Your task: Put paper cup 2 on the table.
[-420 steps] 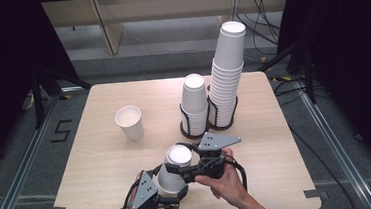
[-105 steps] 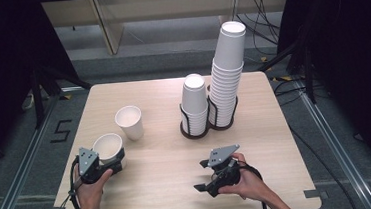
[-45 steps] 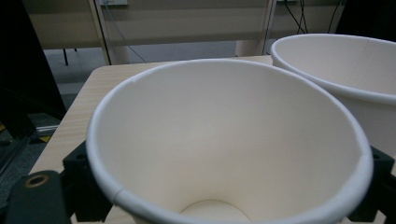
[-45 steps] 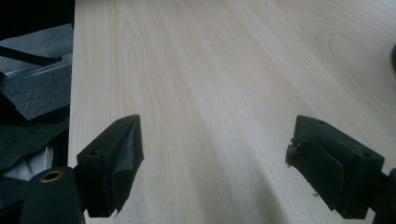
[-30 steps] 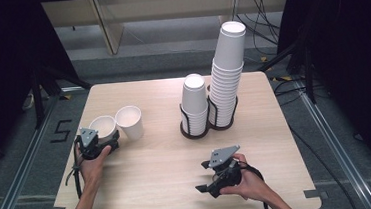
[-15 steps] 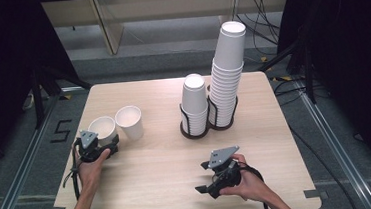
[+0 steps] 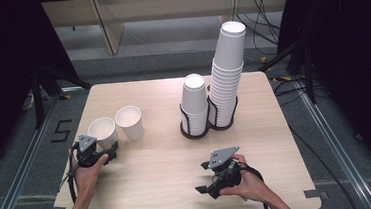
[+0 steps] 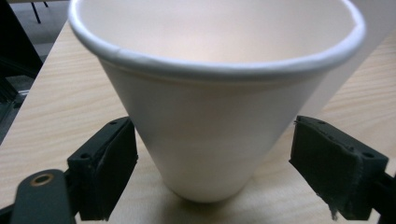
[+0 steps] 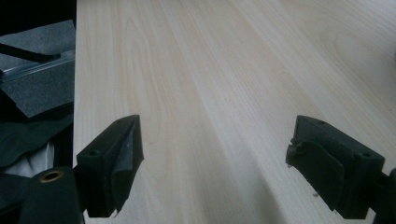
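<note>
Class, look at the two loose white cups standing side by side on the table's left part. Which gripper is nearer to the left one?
Left. The left gripper has its open jaws either side of that cup, with gaps. The right gripper rests open on bare table, far right of it.

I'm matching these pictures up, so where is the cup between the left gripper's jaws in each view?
High view: the cup stands left of centre, beside a second cup.
Left gripper view: the cup stands centred between open jaws, apart from both.
Right gripper view: not in it.
Shared landmark: the wooden table.
</note>
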Demonstrator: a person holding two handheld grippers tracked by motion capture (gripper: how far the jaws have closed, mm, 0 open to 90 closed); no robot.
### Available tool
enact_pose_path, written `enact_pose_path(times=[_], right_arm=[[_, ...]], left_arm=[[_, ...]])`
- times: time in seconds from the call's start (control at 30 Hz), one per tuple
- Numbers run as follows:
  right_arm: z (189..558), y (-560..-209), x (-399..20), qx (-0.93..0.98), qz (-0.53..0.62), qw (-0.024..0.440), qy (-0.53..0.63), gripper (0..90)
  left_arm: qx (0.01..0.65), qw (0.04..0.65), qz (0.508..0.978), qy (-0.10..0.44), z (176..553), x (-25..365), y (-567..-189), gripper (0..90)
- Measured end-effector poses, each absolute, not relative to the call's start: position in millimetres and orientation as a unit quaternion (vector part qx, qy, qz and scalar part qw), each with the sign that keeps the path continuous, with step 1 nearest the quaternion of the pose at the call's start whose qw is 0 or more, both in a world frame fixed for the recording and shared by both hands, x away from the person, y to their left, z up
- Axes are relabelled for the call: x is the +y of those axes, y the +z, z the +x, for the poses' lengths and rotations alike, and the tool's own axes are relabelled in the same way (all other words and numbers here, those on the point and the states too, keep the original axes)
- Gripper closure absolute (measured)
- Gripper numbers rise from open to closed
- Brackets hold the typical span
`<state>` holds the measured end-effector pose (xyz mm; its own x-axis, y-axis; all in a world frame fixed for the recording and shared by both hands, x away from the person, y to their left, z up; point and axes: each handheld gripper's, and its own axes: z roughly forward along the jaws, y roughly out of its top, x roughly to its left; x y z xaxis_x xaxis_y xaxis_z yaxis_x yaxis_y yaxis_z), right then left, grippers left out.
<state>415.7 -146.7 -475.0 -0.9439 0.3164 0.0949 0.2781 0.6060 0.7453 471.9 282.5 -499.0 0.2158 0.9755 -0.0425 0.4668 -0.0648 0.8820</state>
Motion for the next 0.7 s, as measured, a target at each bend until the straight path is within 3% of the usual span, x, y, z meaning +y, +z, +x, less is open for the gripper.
enact_pose_path(times=[0.7], right_arm=[[414, -474, -151, 0.893, 0.171, 0.028, 0.414, 18.1]], left_arm=[[0.538, 0.429, 0.664, 0.292, 421, 270, -490, 14.5]])
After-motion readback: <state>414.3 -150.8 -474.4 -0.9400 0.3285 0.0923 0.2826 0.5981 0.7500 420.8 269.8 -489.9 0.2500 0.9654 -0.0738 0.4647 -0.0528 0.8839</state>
